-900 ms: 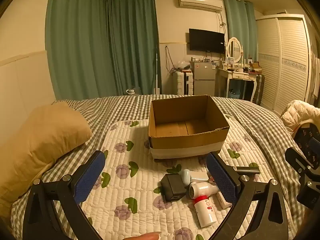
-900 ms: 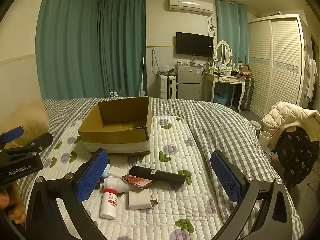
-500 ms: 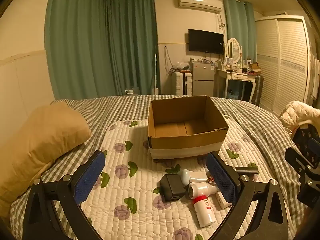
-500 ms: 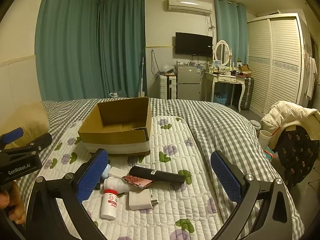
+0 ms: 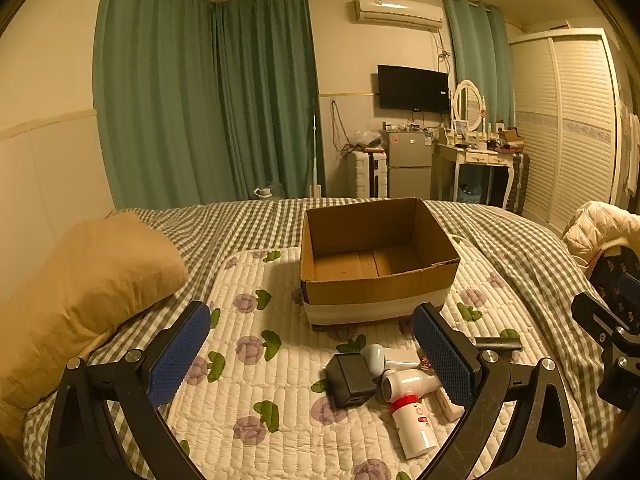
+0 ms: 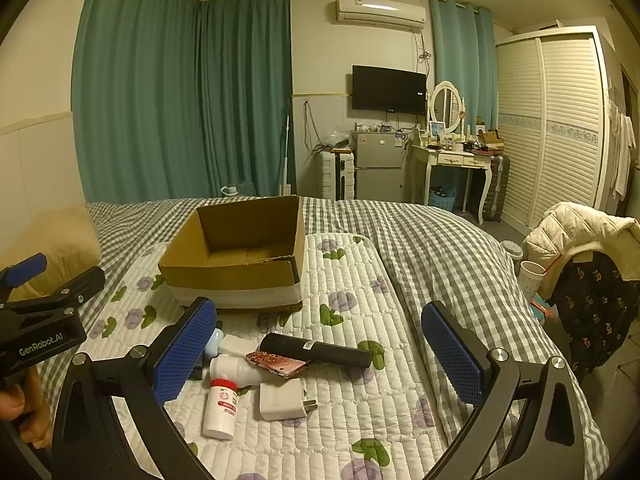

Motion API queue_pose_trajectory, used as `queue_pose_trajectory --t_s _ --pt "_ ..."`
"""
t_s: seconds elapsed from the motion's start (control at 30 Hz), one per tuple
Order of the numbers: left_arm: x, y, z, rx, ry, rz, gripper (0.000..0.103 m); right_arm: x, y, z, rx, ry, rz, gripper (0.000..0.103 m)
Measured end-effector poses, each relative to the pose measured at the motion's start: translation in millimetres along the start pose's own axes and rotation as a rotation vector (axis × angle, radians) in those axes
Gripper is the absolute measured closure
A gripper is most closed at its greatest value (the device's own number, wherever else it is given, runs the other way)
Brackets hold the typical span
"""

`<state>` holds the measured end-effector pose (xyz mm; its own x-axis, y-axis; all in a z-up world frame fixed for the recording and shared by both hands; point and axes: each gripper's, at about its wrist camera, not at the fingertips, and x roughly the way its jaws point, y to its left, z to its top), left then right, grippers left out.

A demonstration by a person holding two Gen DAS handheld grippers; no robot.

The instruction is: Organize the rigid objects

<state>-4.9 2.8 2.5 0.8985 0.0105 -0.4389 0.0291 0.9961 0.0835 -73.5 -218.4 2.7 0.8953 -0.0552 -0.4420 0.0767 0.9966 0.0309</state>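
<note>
Both claws gape wide, holding nothing: left gripper (image 5: 310,354) and right gripper (image 6: 320,350) hover over a small pile on the quilt (image 6: 360,400). Nearest lie a white bottle (image 6: 222,404), white charger (image 6: 282,400) and black cylinder (image 6: 316,350); probably light, stiff and smooth, best pinched mid-body. Beyond sits the empty cardboard box (image 6: 236,274).
</note>
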Motion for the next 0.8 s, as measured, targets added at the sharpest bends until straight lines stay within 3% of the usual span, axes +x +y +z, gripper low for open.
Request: queue_pose_trajectory --t_s 0.8 --pt "1.4 0.3 -0.7 -0.014 0.01 -0.001 0.0 -0.8 1.5 0.1 0.003 -0.001 0.0 0.0"
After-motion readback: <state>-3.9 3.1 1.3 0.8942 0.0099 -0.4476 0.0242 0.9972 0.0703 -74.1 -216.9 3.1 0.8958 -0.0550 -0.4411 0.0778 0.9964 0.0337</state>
